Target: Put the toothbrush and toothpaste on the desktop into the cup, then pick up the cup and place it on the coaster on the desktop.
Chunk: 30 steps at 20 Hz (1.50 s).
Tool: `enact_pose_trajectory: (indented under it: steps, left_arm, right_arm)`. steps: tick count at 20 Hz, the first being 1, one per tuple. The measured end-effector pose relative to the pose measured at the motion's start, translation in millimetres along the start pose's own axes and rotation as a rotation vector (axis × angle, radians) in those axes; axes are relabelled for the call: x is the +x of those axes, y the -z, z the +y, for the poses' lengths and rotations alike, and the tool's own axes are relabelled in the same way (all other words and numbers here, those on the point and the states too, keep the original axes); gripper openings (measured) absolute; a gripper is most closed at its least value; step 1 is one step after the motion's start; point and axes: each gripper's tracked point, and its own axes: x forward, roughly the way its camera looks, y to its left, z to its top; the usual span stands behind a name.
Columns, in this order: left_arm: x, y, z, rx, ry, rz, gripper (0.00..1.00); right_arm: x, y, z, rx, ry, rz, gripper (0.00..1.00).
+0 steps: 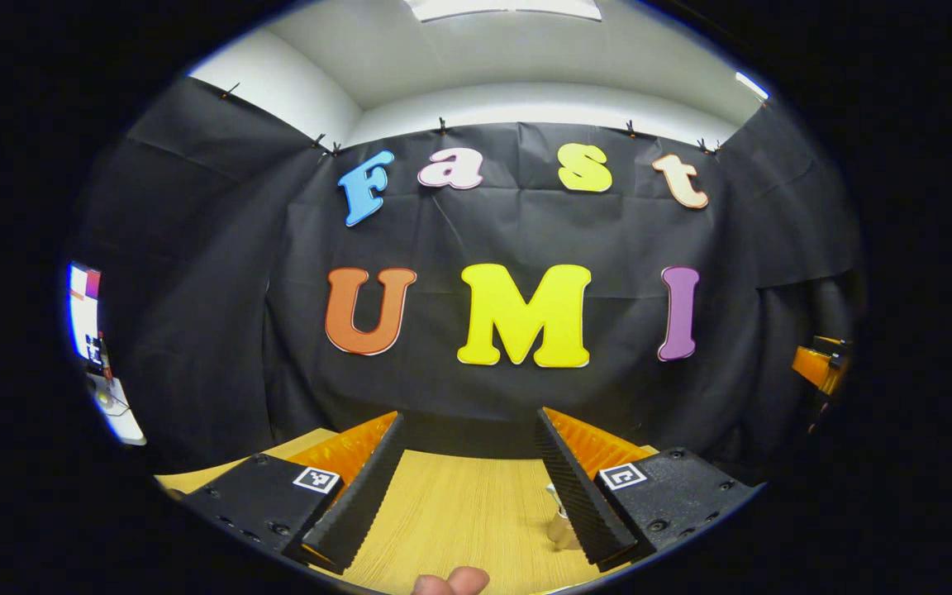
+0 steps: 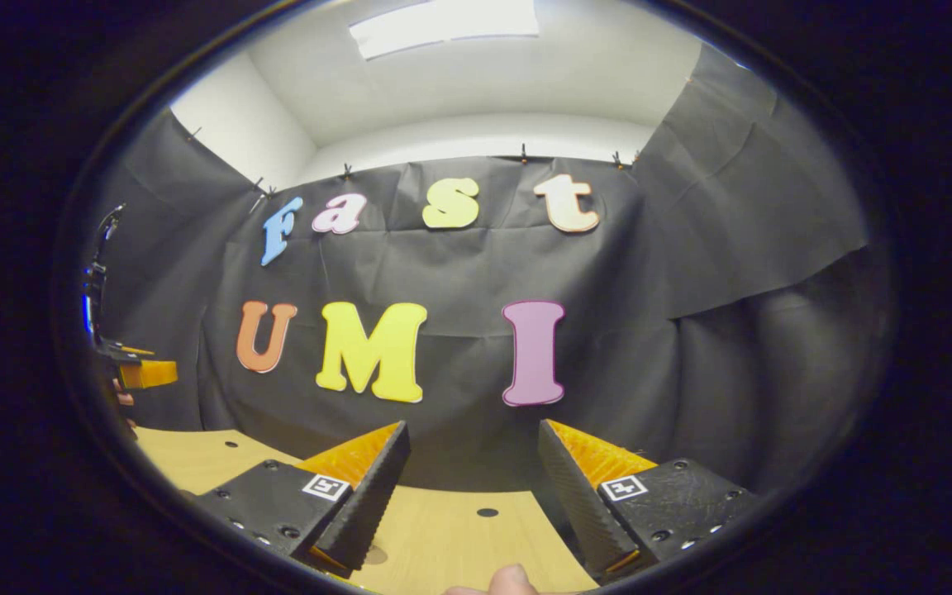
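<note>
Two grippers, both raised level and facing the booth's black cloth wall (image 1: 476, 397), above a pale wooden desktop (image 1: 459, 512).

Item 1, left gripper (image 1: 469, 430): fingers spread wide, nothing between them. A fingertip of the holding hand (image 1: 451, 581) shows at the bottom edge of the left gripper view. Just beside the inner face of its right-hand finger, low on the desktop, stands a small clear object (image 1: 560, 522), perhaps the cup or part of it; too much is hidden behind the finger to name it firmly.

Item 2, right gripper (image 2: 472, 438): fingers likewise wide apart and empty, over bare desktop with small round holes (image 2: 487, 512). The other gripper (image 2: 145, 372) shows far off at the left edge of the right gripper view.

Item 3, toothbrush, toothpaste, coaster: whereabouts cannot be told from these views.

Stage, as judged: both claws empty and held high fits either a pause ahead of a reach or a withdrawal after setting something down. Any coming move would call for tilting a gripper down toward the desktop so the task's things come into sight.
</note>
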Motion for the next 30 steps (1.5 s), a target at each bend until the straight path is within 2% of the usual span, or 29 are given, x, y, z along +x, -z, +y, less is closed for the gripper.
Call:
enact_pose_trajectory:
  steps: [1, 2, 3, 6, 7, 8, 9, 10, 13, 15, 16, 17, 18, 25, 26, 27, 29, 30]
  left_arm:
    - [0, -4, 8, 0.008, -0.013, -0.010, 0.97]
    - [1, -7, 16, 0.014, -0.031, -0.022, 0.91]
    - [1, -11, 23, 0.010, -0.049, -0.034, 0.97]
    - [0, -8, 21, -0.011, -0.051, -0.038, 0.98]
    - [0, -3, 15, -0.008, -0.042, -0.021, 0.92]
    - [0, 2, 10, -0.003, -0.035, -0.003, 0.98]
    - [0, 6, 4, -0.001, -0.027, 0.006, 0.92]
    - [0, 8, -1, -0.001, -0.022, 0.010, 0.98]
    - [-2, 13, -8, 0.049, -0.063, 0.006, 0.98]
    - [-2, 18, -29, 0.054, -0.033, 0.010, 0.98]
    - [-3, 21, -36, 0.046, -0.013, 0.013, 0.92]
    - [-3, 21, -42, 0.037, -0.003, 0.012, 0.92]
    - [-2, 22, -46, 0.039, 0.015, 0.012, 0.98]
    - [-5, 38, -54, 0.068, 0.024, 0.028, 0.98]
    - [-5, 39, -56, 0.068, 0.026, 0.024, 0.92]
    - [-4, 38, -57, 0.066, 0.029, 0.023, 0.98]
    - [-4, 41, -58, 0.069, 0.031, 0.024, 0.99]
    - [-2, 43, -58, 0.074, 0.030, 0.025, 0.92]
  right_arm:
    - [2, -3, 4, 0.000, -0.016, 0.005, 0.93]
    - [3, -2, 5, 0.003, -0.021, 0.015, 0.94]
    - [4, 0, 5, 0.004, -0.021, 0.021, 0.94]
    - [-2, 12, 12, 0.019, -0.036, 0.042, 0.94]
    - [0, 17, 14, 0.017, -0.037, 0.052, 0.96]
    - [1, 22, 15, 0.005, -0.030, 0.062, 0.96]
    - [1, 24, 14, -0.012, -0.015, 0.066, 0.94]
    - [-1, 25, 13, -0.025, 0.000, 0.062, 0.94]
    - [-12, 37, 17, -0.039, 0.020, 0.075, 0.95]
    - [-16, 48, 17, -0.050, 0.028, 0.102, 0.95]
    - [-17, 54, 20, -0.050, 0.022, 0.118, 0.94]
    - [-16, 60, 23, -0.049, 0.007, 0.132, 0.94]
    - [-15, 68, 23, -0.055, 0.005, 0.153, 0.94]
    - [-14, 96, 19, -0.048, 0.023, 0.226, 0.94]
    - [-14, 98, 20, -0.049, 0.023, 0.227, 0.96]
    - [-15, 98, 21, -0.050, 0.022, 0.227, 0.96]
    - [-15, 97, 23, -0.050, 0.023, 0.220, 0.96]
    - [-16, 97, 21, -0.050, 0.028, 0.214, 0.94]
